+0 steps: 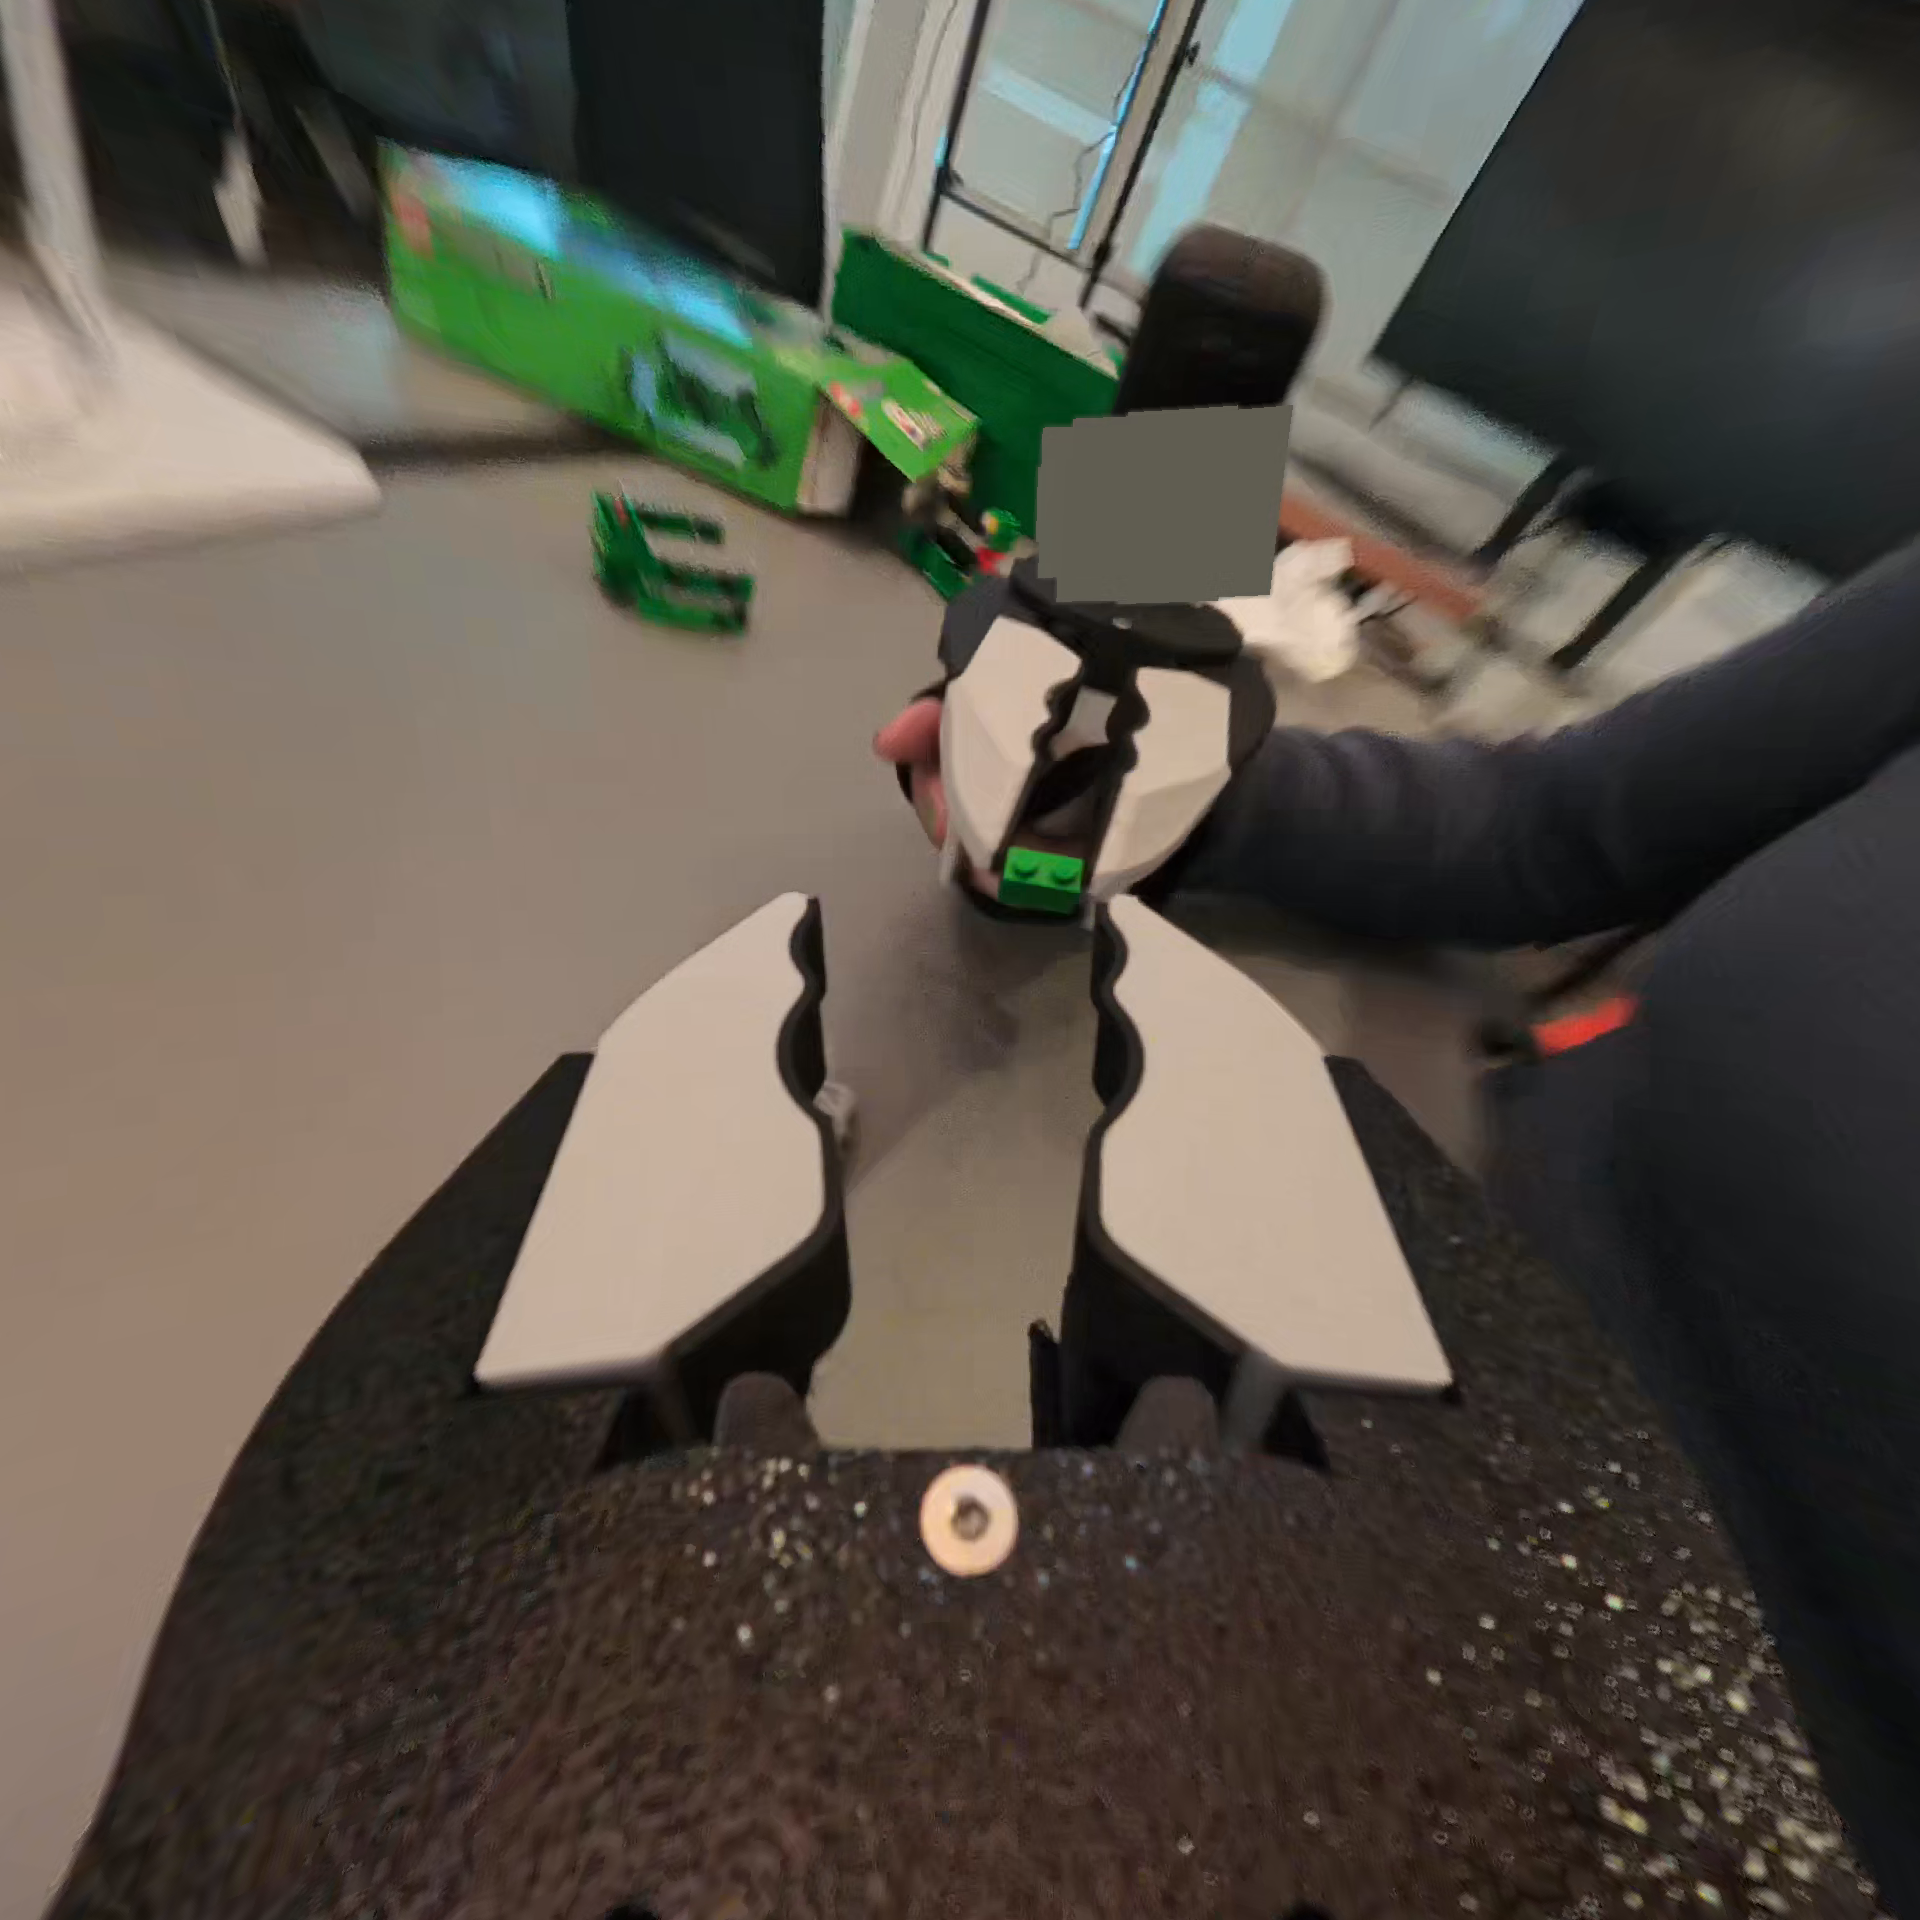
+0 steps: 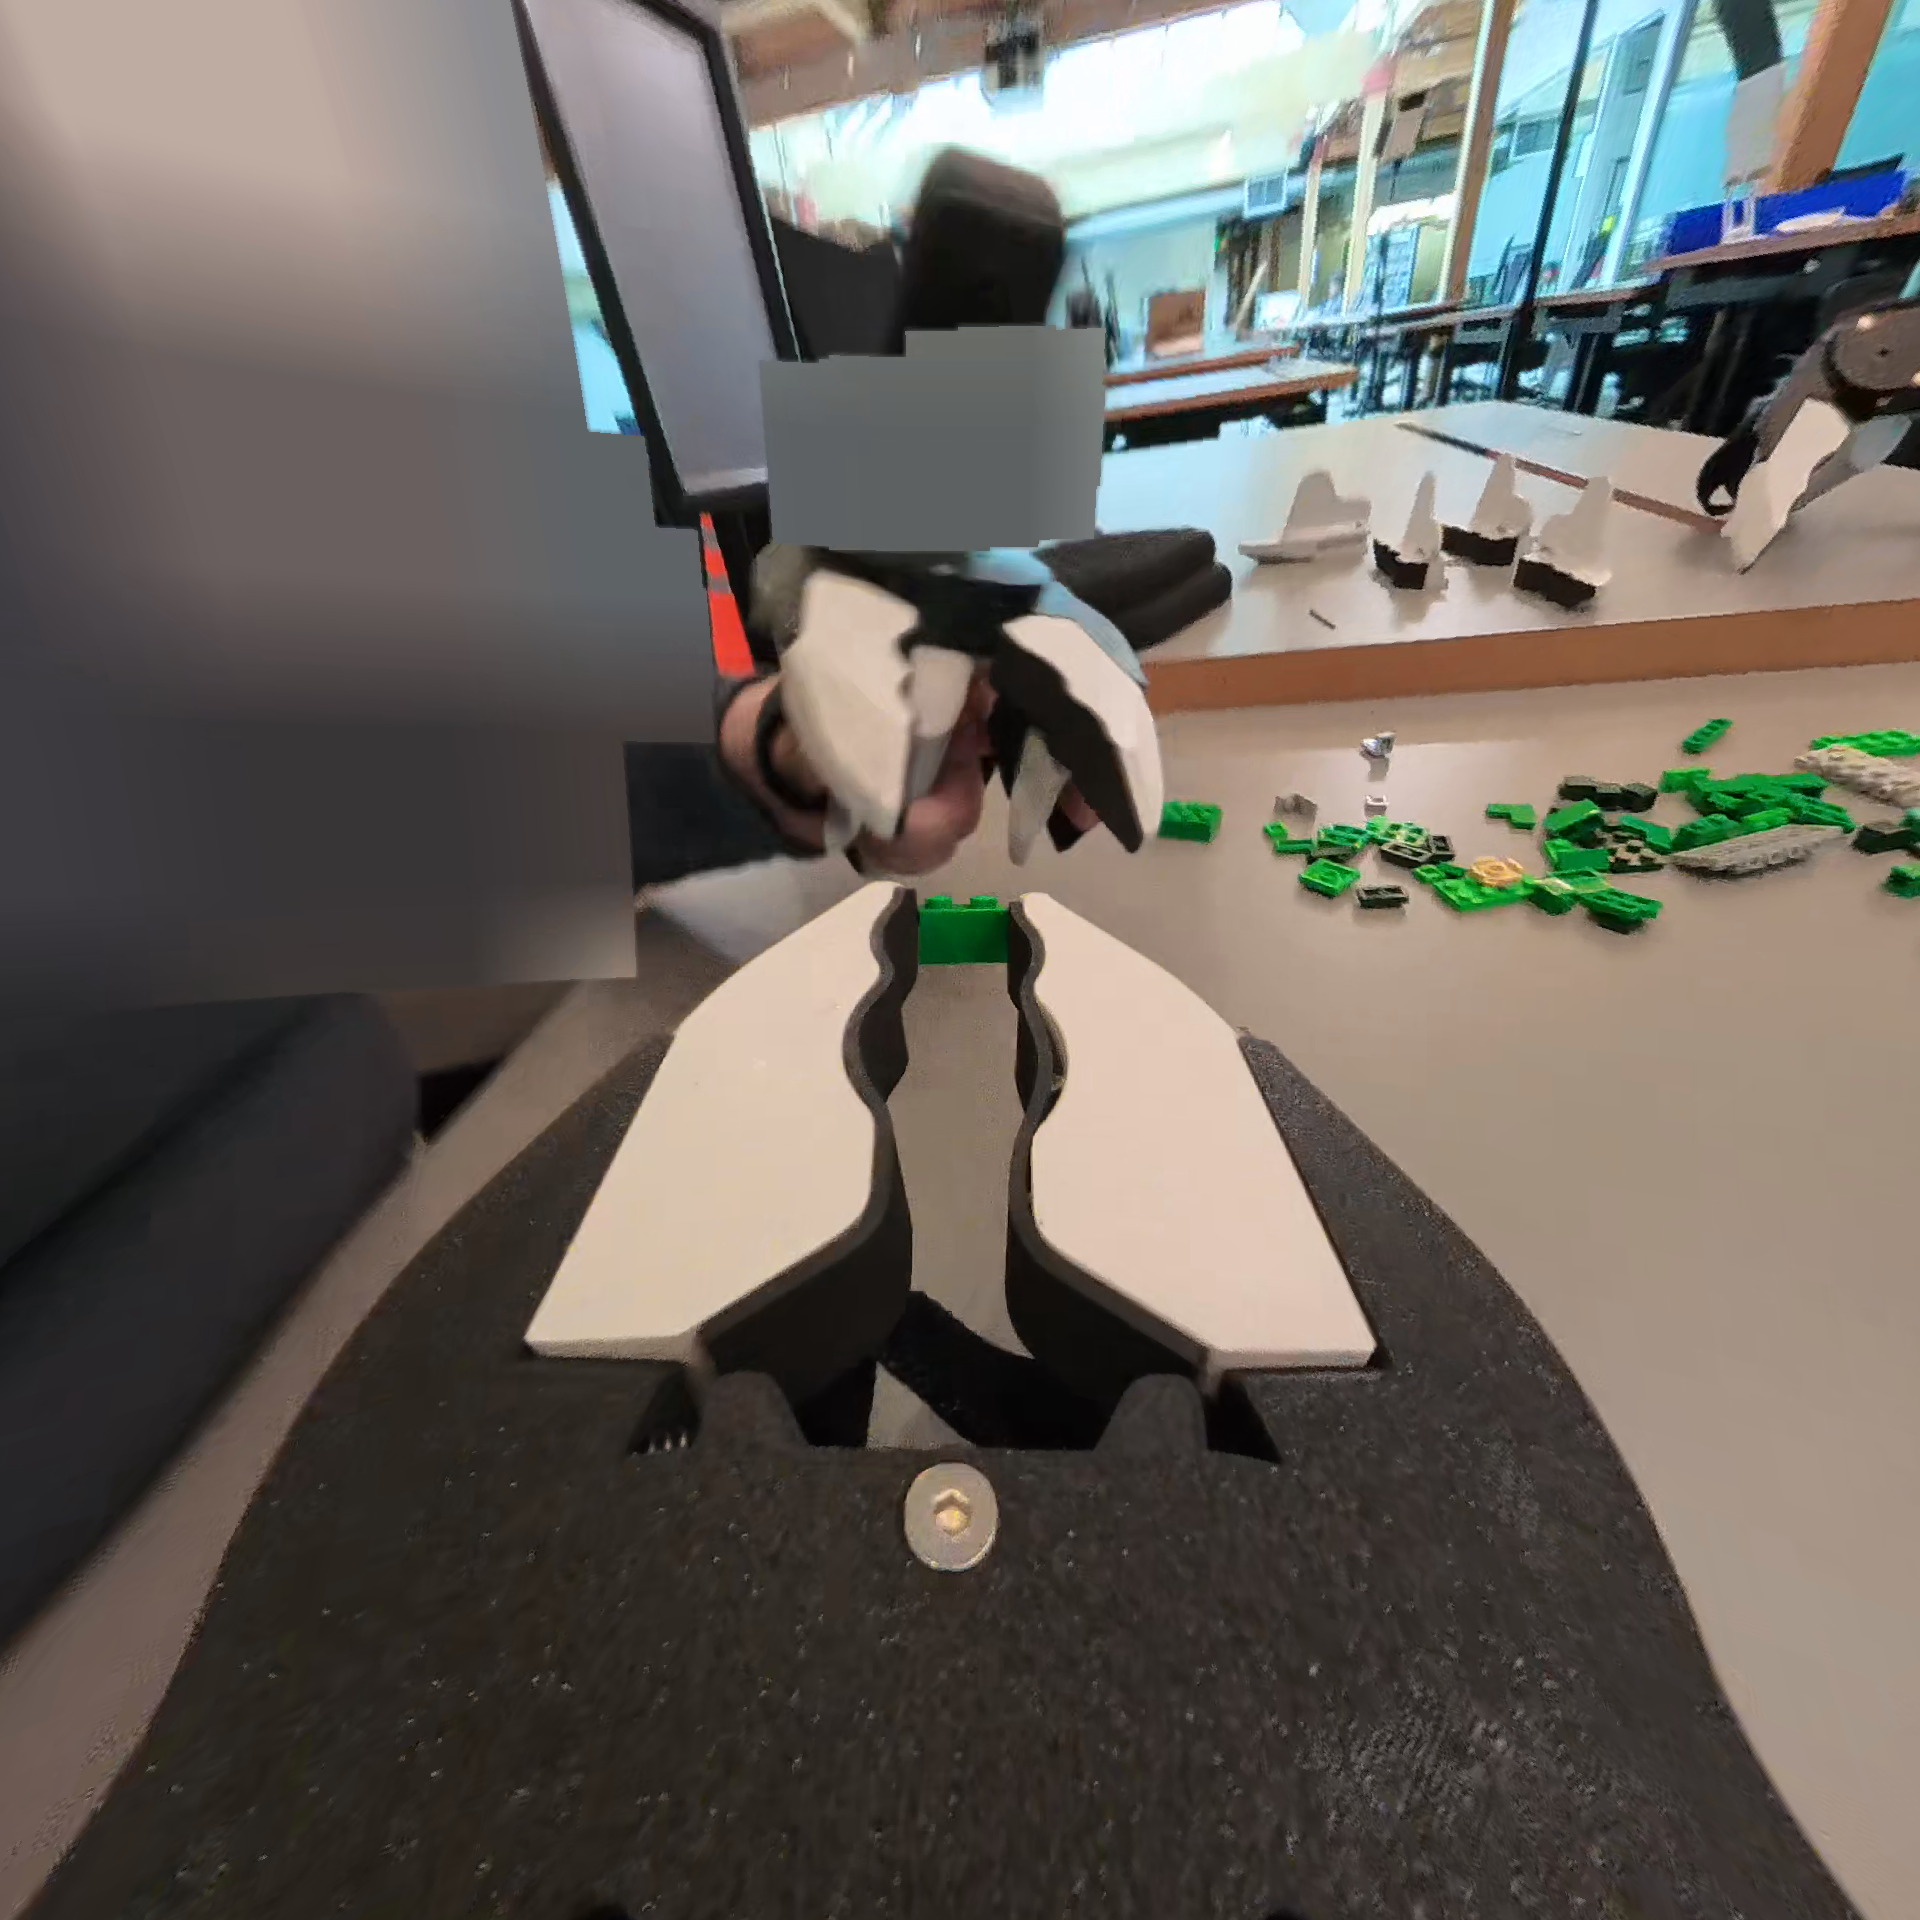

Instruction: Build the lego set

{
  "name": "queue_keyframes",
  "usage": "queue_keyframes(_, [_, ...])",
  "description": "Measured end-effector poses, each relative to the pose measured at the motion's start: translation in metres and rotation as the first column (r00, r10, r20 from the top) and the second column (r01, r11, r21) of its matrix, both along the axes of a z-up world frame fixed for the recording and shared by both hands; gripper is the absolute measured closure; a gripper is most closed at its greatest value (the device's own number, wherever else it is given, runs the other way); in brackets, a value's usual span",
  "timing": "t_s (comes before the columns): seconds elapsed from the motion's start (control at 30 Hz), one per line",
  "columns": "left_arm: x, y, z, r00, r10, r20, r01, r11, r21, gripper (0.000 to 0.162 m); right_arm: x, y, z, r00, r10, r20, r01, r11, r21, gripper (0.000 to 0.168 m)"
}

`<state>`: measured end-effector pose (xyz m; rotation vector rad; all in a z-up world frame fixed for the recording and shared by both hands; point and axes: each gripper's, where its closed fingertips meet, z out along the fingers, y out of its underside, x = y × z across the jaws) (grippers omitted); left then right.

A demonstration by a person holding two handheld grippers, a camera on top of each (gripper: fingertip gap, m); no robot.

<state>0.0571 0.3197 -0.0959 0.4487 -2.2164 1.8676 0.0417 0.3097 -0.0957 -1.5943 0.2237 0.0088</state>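
Note:
My right gripper (image 2: pixel 964 914) is shut on a bright green brick (image 2: pixel 964 927) held at its fingertips above the grey table. The same brick (image 1: pixel 1042 878) shows in the left wrist view, pinched in the right gripper (image 1: pixel 1042 883) facing me. My left gripper (image 1: pixel 956 920) is open and empty, its tips just in front of that brick. In the right wrist view the left gripper (image 2: pixel 951 821) points down at me, jaws apart. A partly built green frame (image 1: pixel 670 566) stands farther back on the table.
A pile of loose green and grey bricks (image 2: pixel 1579 842) lies at the right. A green set box (image 1: pixel 623 332) lies at the back left with a small build (image 1: pixel 961 540) beside it. Spare gripper fingers (image 2: pixel 1455 535) stand on another table.

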Motion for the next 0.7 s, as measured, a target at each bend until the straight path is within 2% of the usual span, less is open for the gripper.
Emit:
queue_keyframes(0.03, [-0.005,-0.004,0.006,0.982,0.03,0.188,-0.033,0.999,0.017,0.114,-0.002,0.002,0.004,0.999,0.019,-0.045,-0.018,0.999,0.029,0.153])
queue_keyframes(0.07, [-0.011,-0.007,0.01,0.934,0.043,0.355,-0.058,0.998,0.033,0.117,-0.005,0.003,0.007,0.995,0.042,-0.094,-0.038,0.998,0.05,0.153])
queue_keyframes(0.13, [-0.024,-0.013,0.017,0.833,0.026,0.553,-0.065,0.997,0.051,0.122,-0.007,0.004,0.013,0.982,0.078,-0.171,-0.061,0.993,0.099,0.152])
queue_keyframes(0.23, [-0.025,-0.016,0.017,0.787,0.036,0.616,-0.092,0.994,0.06,0.123,-0.007,0.003,0.022,0.966,0.108,-0.234,-0.072,0.985,0.159,0.153])
queue_keyframes(0.4, [-0.028,-0.023,0.015,0.67,0.034,0.741,-0.125,0.99,0.067,0.143,-0.012,0.004,0.02,0.944,0.149,-0.295,-0.104,0.981,0.161,0.153])
queue_keyframes(0.5, [-0.026,-0.028,0.013,0.603,0.023,0.797,-0.156,0.984,0.089,0.147,-0.011,0.001,0.017,0.94,0.124,-0.318,-0.079,0.985,0.151,0.153])
queue_keyframes(0.6, [-0.013,-0.028,-0.001,0.583,-0.016,0.812,-0.238,0.953,0.189,0.15,0.009,-0.009,0.0,0.948,-0.099,-0.303,0.091,0.995,-0.041,0.145])
queue_keyframes(0.7, [0.0,-0.028,-0.012,0.559,-0.063,0.827,-0.32,0.904,0.284,0.15,0.013,-0.019,-0.012,0.933,-0.265,-0.245,0.186,0.935,-0.302,0.143])
